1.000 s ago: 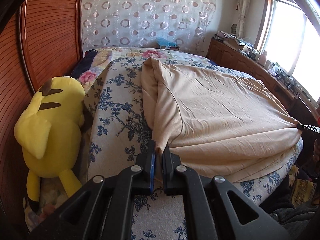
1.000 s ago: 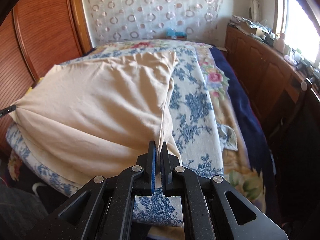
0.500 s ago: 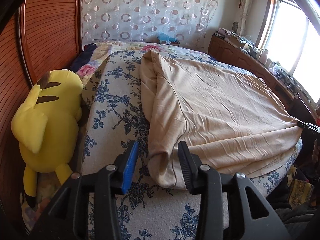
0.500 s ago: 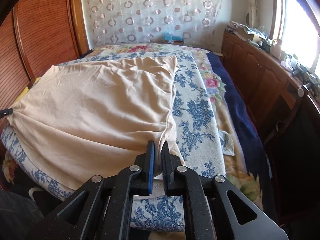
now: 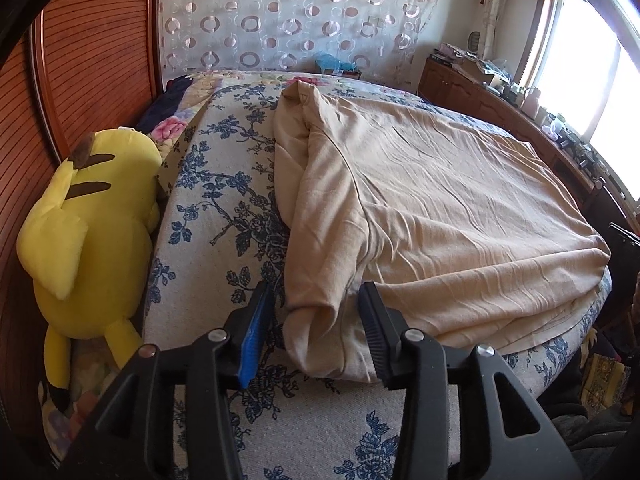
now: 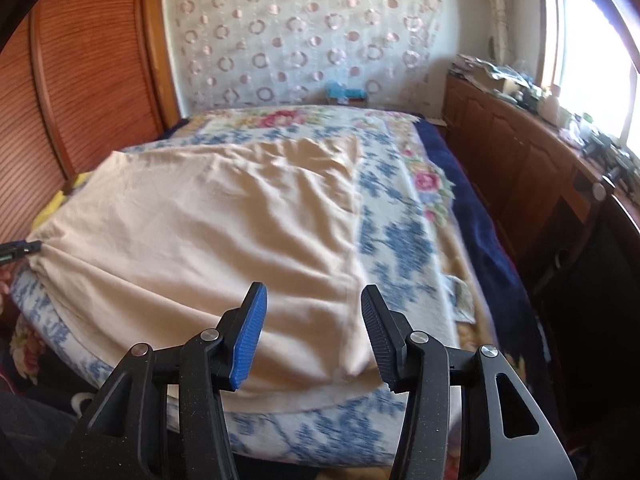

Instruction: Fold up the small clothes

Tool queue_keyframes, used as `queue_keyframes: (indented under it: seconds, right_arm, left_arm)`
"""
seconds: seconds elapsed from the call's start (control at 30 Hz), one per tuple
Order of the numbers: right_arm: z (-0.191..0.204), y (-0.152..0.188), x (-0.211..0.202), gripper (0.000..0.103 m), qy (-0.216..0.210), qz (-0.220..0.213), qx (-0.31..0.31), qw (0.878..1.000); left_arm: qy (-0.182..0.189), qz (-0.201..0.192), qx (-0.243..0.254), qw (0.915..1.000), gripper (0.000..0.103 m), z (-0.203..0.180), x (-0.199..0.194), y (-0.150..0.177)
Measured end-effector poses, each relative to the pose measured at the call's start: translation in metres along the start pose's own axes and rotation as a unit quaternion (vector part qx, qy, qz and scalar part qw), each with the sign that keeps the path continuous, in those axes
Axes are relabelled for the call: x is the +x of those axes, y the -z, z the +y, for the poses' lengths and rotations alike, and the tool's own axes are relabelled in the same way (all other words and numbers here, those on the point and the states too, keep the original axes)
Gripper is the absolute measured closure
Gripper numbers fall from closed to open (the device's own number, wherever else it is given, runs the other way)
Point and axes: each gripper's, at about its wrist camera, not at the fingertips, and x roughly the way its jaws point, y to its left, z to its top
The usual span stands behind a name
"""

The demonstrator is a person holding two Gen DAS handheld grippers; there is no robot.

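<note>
A beige garment lies spread on the blue-flowered bed cover, folded over with a sleeve fold along its left edge. My left gripper is open, its jaws on either side of the near left corner of the cloth without holding it. In the right wrist view the same garment lies flat, and my right gripper is open over its near right corner. The view is blurred.
A yellow plush toy lies against the wooden headboard at the left. A wooden cabinet with clutter runs along the window side. A dark blue blanket edges the bed. A patterned curtain hangs at the back.
Both grippers have opened and let go of the beige garment's near corners. The left opened first, the right just now. The cloth has settled flat on the bed.
</note>
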Motion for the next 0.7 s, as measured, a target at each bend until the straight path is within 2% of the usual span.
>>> queue_keyframes:
  seconds: [0.07,0.17,0.33,0.53,0.7]
  right_arm:
    - [0.011,-0.001,0.006,0.044,-0.022,0.0,-0.002,1.0]
    - [0.031,0.001,0.024,0.043,-0.043,0.011,-0.014,0.999]
    - [0.054,0.008,0.049,0.043,-0.044,0.028,-0.033,0.998]
    - [0.06,0.015,0.064,0.043,-0.039,0.044,-0.036,0.998]
    - [0.065,0.019,0.065,0.037,-0.034,0.036,-0.039,0.998]
  left_arm:
    - [-0.003,0.001,0.004,1.0,0.06,-0.002,0.003,0.001]
    - [-0.012,0.001,0.009,0.9999,0.06,-0.005,0.005,0.0]
    - [-0.016,0.002,0.013,0.9998,0.06,-0.006,0.005,0.0]
    - [-0.017,0.003,0.017,0.9997,0.06,-0.006,0.006,-0.001]
    - [-0.016,0.001,0.015,0.9998,0.06,-0.006,0.006,-0.001]
